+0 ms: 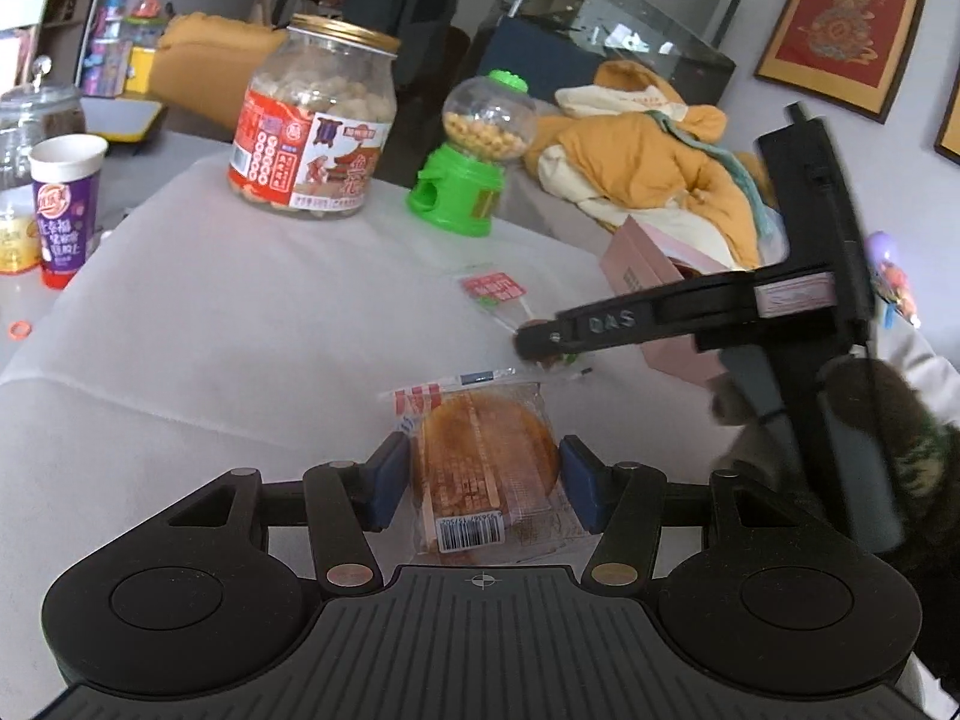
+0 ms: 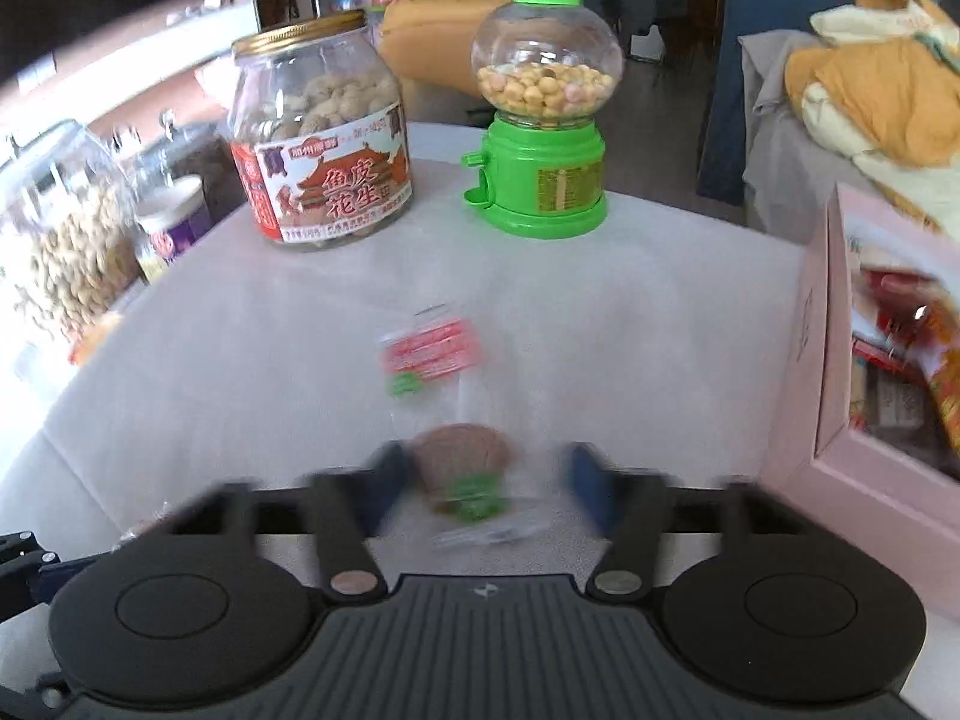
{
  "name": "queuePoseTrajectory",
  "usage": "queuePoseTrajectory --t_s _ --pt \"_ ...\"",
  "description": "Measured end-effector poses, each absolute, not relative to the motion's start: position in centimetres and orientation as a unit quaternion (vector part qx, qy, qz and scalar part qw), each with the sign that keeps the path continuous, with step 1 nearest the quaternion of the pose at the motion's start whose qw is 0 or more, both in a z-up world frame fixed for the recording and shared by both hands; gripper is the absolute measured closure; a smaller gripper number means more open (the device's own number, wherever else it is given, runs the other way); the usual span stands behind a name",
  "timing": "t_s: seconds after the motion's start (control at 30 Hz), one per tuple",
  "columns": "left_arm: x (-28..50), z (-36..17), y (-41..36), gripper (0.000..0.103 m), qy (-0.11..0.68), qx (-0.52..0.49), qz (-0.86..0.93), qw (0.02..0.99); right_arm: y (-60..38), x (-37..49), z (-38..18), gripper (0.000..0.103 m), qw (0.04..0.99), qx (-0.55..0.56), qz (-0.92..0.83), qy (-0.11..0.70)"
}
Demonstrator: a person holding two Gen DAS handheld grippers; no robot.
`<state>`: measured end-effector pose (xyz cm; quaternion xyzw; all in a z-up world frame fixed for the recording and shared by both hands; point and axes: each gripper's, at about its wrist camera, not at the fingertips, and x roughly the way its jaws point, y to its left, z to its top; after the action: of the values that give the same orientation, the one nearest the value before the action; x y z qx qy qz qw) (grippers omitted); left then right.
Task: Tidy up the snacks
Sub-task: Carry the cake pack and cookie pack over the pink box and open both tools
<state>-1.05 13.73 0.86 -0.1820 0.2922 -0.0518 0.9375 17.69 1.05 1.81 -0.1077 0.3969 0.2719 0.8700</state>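
Lying between the left tongs (image 1: 485, 480), wrapped cake (image 1: 487, 468), pads apart.

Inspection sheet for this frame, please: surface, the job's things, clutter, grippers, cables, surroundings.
Surface: white tablecloth.
Job's things: wrapped round cake; lollipop in clear wrapper; pink box of snacks at right.
Clutter: peanut jar, green candy dispenser, purple cup.
Grippers: left gripper pads flank the cake, contact unclear; right gripper blurred, astride the lollipop, grip unclear.
Cables: nothing seen.
Surroundings: orange clothing, framed red picture.
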Motion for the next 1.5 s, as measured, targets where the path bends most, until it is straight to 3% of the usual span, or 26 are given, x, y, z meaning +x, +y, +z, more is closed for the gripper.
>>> queuePoseTrajectory --t_s 0.03,0.5,0.67,0.8,0.97,1.2,1.47,1.5 --pt "-1.0 1.0 13.6 0.043 0.293 -0.182 -0.053 0.937 1.3 17.2 2.1 0.066 0.869 -0.121 0.274 0.395" --pt "0.5 6.3 3.5 0.043 0.283 -0.091 -0.139 0.945 -16.1 5.7 8.5 0.067 0.906 -0.089 0.242 0.334" --pt "4.9 11.4 -0.7 0.043 0.217 -0.067 -0.178 0.957 -19.9 2.7 8.0 0.067 0.924 -0.106 0.211 0.301" --pt "11.1 14.4 -2.7 0.041 0.165 -0.129 -0.203 0.957 -21.6 2.1 7.3 0.067 0.926 -0.093 0.215 0.295" --pt "17.4 11.8 -3.8 0.046 0.213 -0.153 -0.196 0.945 -22.5 3.0 5.9 0.067 0.928 -0.072 0.207 0.300" --pt "13.8 8.5 0.4 0.045 0.230 -0.174 -0.182 0.940 -23.9 4.4 4.2 0.067 0.923 -0.045 0.198 0.327" --pt "10.3 4.5 2.5 0.045 0.283 -0.206 -0.189 0.918 -24.4 9.9 13.4 0.066 0.962 0.027 0.159 0.219" --pt "10.3 4.4 2.4 0.045 0.289 -0.199 -0.181 0.919 -24.0 11.6 14.4 0.058 0.965 0.038 0.145 0.215"
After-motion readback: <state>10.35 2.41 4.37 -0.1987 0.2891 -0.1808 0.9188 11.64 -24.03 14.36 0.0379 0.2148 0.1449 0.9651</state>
